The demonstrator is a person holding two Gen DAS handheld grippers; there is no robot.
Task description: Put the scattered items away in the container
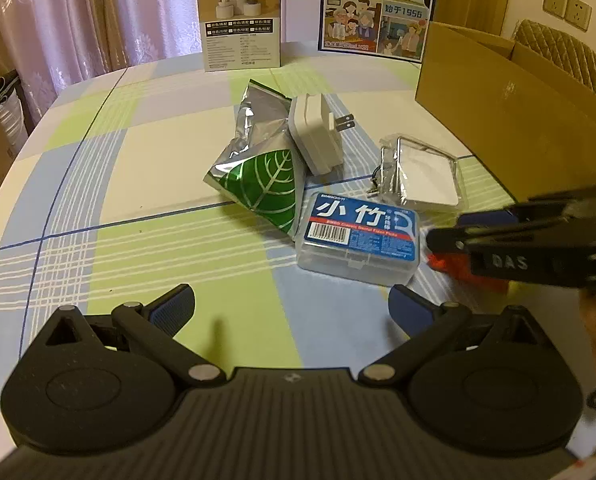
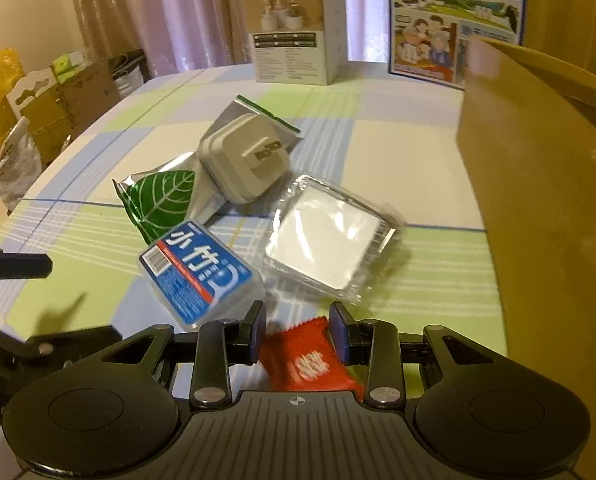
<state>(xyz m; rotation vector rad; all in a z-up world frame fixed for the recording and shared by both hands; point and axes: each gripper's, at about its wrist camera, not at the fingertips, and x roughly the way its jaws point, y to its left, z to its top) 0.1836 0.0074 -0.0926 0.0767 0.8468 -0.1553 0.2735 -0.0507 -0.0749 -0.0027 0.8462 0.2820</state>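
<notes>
A red sachet (image 2: 308, 360) lies on the table between the fingers of my right gripper (image 2: 298, 334), whose jaws stand partly closed around it without a clear squeeze. Beyond it lie a blue floss-pick box (image 2: 199, 274), a clear-wrapped white square item (image 2: 326, 236), a white plug adapter (image 2: 243, 156) and a green-leaf foil pouch (image 2: 161, 200). The open cardboard box (image 2: 538, 200) stands on the right. My left gripper (image 1: 291, 312) is open and empty, just short of the floss box (image 1: 362, 236). The right gripper (image 1: 530, 244) comes in from the right over the sachet (image 1: 454, 266).
A white product box (image 1: 239, 20) and a blue milk carton case (image 1: 378, 8) stand at the table's far edge. The checked tablecloth (image 1: 117, 200) covers the round table. Cartons and bags (image 2: 49, 100) sit on the floor at left. A chair (image 1: 566, 56) stands behind the cardboard box.
</notes>
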